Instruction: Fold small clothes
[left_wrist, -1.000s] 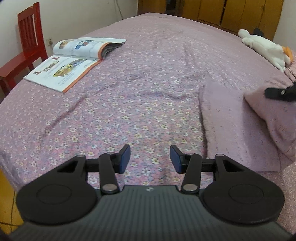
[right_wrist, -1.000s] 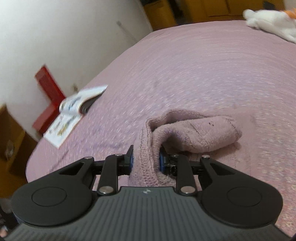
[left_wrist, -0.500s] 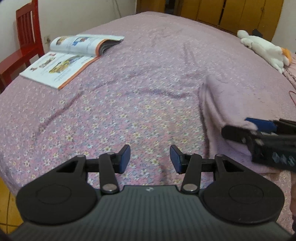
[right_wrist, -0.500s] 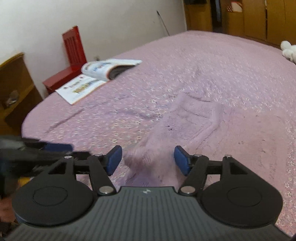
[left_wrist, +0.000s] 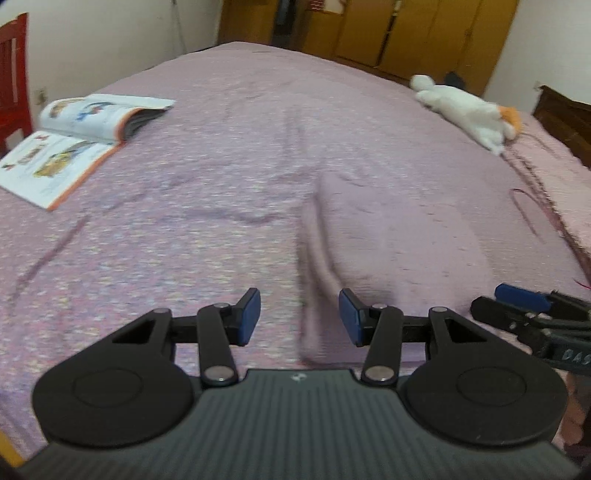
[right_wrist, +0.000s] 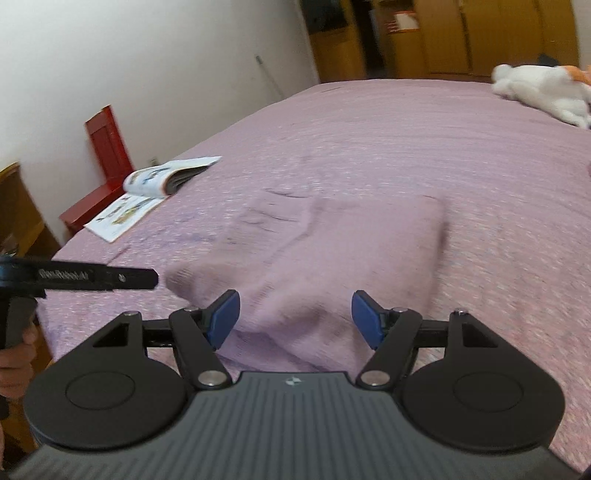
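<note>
Sweater (right_wrist: 343, 258), pink knit, lies spread on the bed (left_wrist: 229, 147) just ahead of both tools, near edge lumpy, blurred in both views. Left gripper (left_wrist: 299, 317) jaws apart, holding nothing; right gripper (right_wrist: 295, 317) likewise apart over the near hem. Looks like a pause between folds. Next move probably calls for pinching an edge or corner and carrying it across. Open book (left_wrist: 77, 136) and stuffed toy (left_wrist: 465, 110) sit well apart.

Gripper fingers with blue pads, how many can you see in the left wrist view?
3. Two belong to the left gripper, open at the bottom centre, over the pink garment. One pad shows on the right gripper at the right edge; its other pad is hidden there.
</note>
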